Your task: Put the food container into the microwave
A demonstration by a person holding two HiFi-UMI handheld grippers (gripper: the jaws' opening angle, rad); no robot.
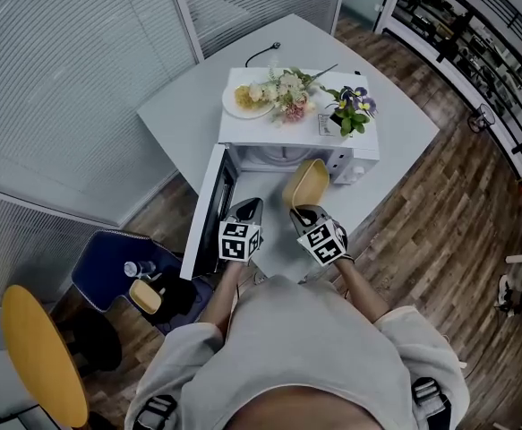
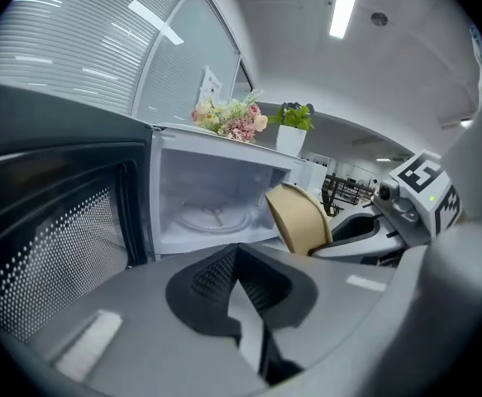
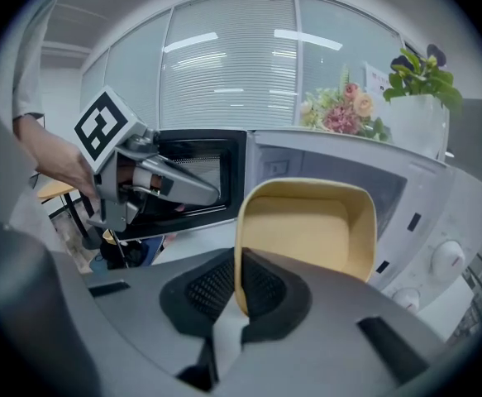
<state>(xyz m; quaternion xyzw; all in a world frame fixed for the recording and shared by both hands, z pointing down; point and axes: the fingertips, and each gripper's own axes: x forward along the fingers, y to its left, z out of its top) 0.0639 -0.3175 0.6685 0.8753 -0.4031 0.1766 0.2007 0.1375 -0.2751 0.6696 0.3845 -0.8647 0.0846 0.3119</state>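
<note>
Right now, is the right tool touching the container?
Touching. The right gripper view shows the right tool shut on the container, its jaws pinching the near rim.

Microwave (image 1: 269, 133) door (image 1: 209, 206) swung wide to the left, cavity (image 2: 212, 197) mouth open ahead, food container (image 1: 308, 184) in right gripper (image 1: 302, 211) tilted before its right side, left gripper (image 1: 247, 209) near door edge, potted plant (image 1: 348, 110) on top, above opening.

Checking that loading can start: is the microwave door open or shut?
Open: the microwave door stands out to the left, baring the cavity and its turntable.
</note>
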